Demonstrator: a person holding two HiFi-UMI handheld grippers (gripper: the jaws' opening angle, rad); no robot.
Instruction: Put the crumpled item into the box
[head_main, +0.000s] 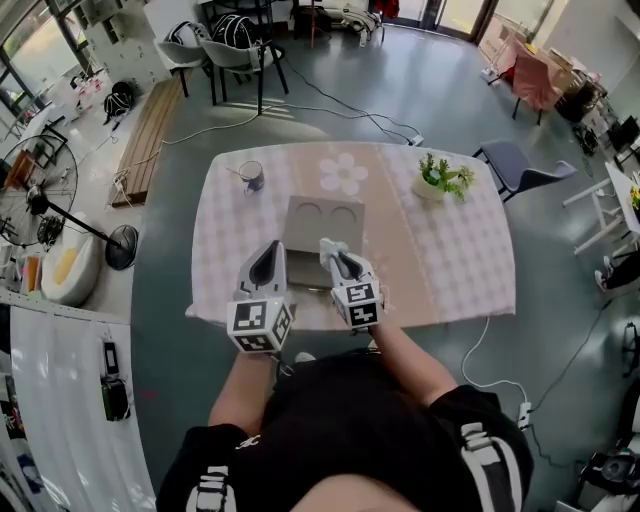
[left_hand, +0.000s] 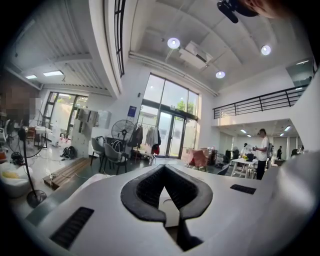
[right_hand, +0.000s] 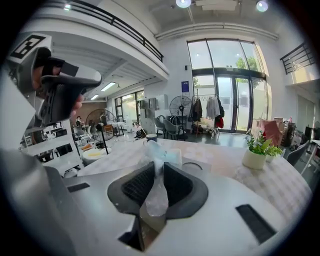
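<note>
Pale-blue crumpled item (right_hand: 160, 154) pinched in right tool (right_hand: 159, 168) (over grey box (head_main: 325, 215))

A grey polished floor (head_main: 400, 90) surrounds the surface (head_main: 460, 270) and its pale checked cloth. Grey chairs (head_main: 245, 55) stand at the upper left of the frame, with a wooden bench (head_main: 148, 135) beside them and a black standing fan (head_main: 40, 190) at the left edge. Tall glazed doors (right_hand: 225, 100) and round ceiling lights (left_hand: 173, 43) brighten the white walls (left_hand: 125, 95).
</note>
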